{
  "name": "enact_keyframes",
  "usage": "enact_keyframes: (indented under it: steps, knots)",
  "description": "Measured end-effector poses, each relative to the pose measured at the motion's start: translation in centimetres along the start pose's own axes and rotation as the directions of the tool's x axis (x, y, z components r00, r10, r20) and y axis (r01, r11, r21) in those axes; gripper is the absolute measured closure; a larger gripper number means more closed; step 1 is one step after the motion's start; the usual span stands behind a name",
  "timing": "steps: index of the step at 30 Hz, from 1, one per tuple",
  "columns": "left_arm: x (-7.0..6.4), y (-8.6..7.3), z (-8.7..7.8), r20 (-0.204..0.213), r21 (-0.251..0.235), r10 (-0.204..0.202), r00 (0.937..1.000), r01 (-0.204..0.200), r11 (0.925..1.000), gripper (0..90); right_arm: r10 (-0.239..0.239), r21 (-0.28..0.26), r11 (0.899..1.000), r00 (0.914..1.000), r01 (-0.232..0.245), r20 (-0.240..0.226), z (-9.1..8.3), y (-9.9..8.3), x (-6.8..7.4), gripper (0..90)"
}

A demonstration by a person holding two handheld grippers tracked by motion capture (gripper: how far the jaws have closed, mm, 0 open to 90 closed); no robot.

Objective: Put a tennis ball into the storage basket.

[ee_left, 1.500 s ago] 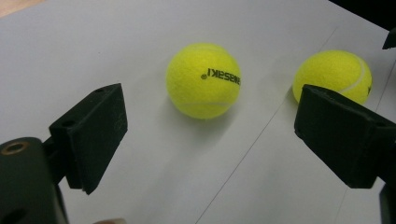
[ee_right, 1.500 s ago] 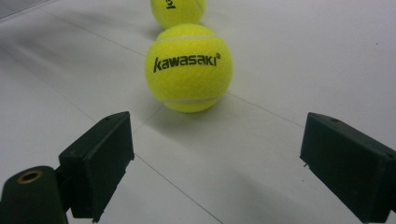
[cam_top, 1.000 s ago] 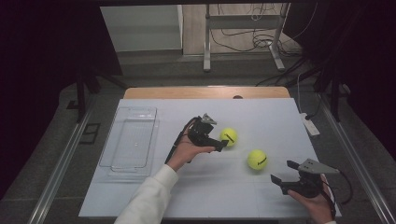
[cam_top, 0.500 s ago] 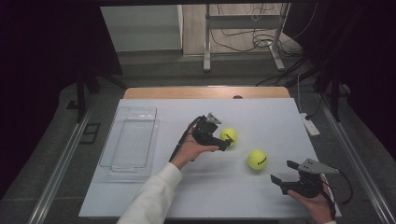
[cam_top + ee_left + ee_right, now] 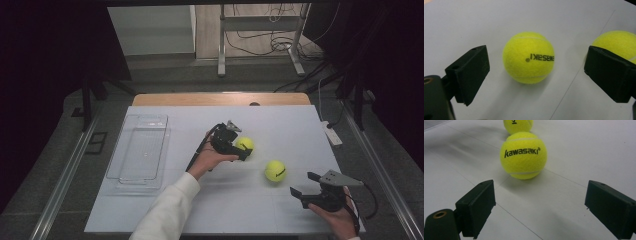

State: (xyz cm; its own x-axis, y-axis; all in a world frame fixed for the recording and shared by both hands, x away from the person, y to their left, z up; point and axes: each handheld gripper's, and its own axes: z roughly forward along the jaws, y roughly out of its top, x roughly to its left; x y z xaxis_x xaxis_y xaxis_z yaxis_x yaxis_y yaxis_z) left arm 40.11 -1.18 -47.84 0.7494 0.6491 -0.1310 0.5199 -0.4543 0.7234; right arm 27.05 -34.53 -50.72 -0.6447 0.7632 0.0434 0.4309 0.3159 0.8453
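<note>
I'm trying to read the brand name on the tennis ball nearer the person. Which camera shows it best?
The right gripper view: that tennis ball sits close, "kawasaki" upright and sharp. The high view shows it small, print a smudge. The left gripper view shows only its edge behind a jaw.

- A fuzzy yellow-green tennis ball (image 5: 245, 144) with a white seam lies on the pale table surface near its middle; in the left gripper view (image 5: 528, 57) its dark printed lettering reads upside down, and it sits between two spread black jaws, touching neither
- A second fuzzy yellow-green tennis ball (image 5: 275, 170) rests near the first, apart from it, toward the person's right; in the right gripper view (image 5: 523, 155) its side reads "kawasaki" in dark letters, upright
</note>
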Motion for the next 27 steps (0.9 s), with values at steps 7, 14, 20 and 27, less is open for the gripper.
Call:
enact_keyframes:
  steps: [7,14,20,27]
  knots:
    - [0.2,0.1,0.7,0.002,0.009,-0.005,1.0000,0.005,0.9999,7.2,0.001,0.001,1.000,1.0000,-0.001,-0.001,0.0,0.0,0.0,9.4]
    - [0.0,0.5,1.6,0.004,0.018,-0.003,1.0000,0.003,0.9998,7.2,0.002,0.004,1.000,1.0000,-0.002,-0.001,0.1,0.0,0.0,9.4]
    - [0.1,0.7,2.3,0.003,0.031,-0.001,1.0000,0.001,0.9995,7.4,0.003,0.001,1.000,1.0000,-0.003,-0.002,0.0,0.0,0.0,9.5]
    - [0.0,0.7,3.1,-0.001,0.046,-0.001,1.0000,0.001,0.9989,7.6,0.004,0.001,1.000,1.0000,-0.004,-0.002,0.0,0.0,0.0,9.4]
